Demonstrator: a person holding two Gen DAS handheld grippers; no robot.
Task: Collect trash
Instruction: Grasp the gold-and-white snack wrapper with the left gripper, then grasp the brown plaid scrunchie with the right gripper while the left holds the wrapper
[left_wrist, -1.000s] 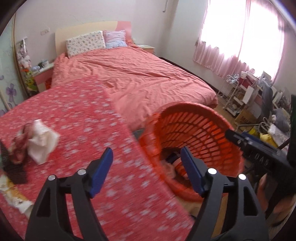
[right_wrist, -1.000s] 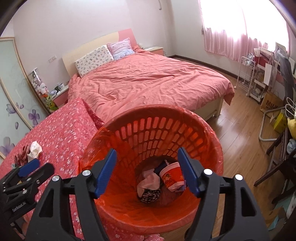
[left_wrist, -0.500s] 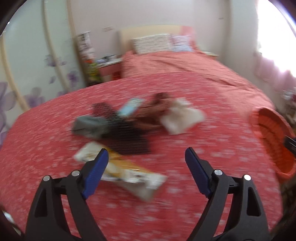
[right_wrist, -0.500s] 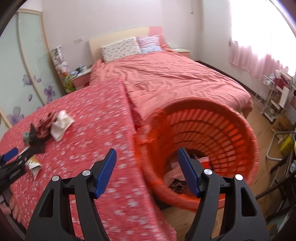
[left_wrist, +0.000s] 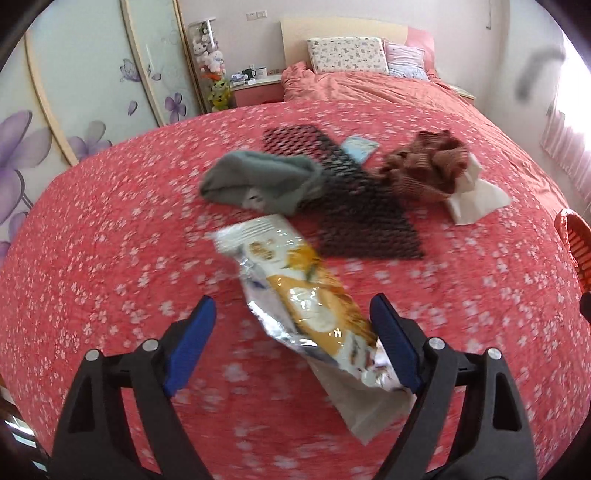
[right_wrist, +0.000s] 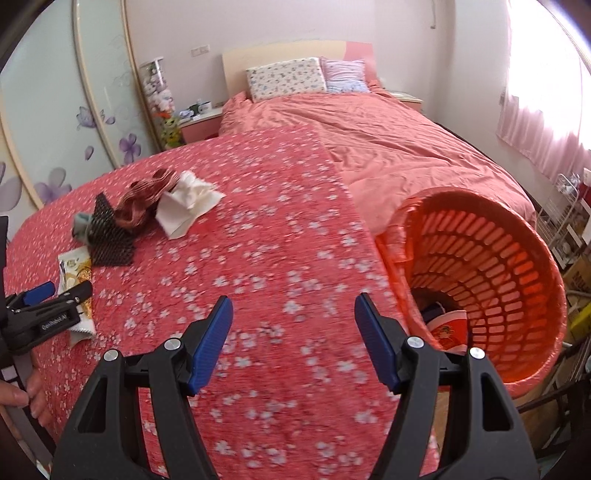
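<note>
Red cloth-covered table with white flower print (left_wrist: 110, 258) carries all the loose trash, clustered toward its far left part as the right wrist view shows it. Orange slatted plastic basket with a thin orange bag liner (right_wrist: 517, 258) sits just off the table's right edge, tilted with its mouth toward the camera; a red-and-white paper cup (right_wrist: 448, 326) and dark scraps lie in its bottom.

On the table: black mesh sheet (left_wrist: 354, 206) in the middle of the pile, grey-green crumpled cloth (left_wrist: 266, 181) overlapping its left side, brown-striped crumpled wad (left_wrist: 428, 166) to its right, resting on a white paper napkin (left_wrist: 476, 195). Small light-blue packet (left_wrist: 358, 147) pokes out behind the mesh.

Yellow-and-silver foil snack wrapper (left_wrist: 306, 295) lies nearest the table's front edge.

Left gripper (left_wrist: 293, 325): jaws wide apart, straddling the wrapper's near end, right pad just beside it, no clamp visible. Right gripper (right_wrist: 293, 332): jaws apart, nothing between them, over bare cloth near the right edge.
</note>
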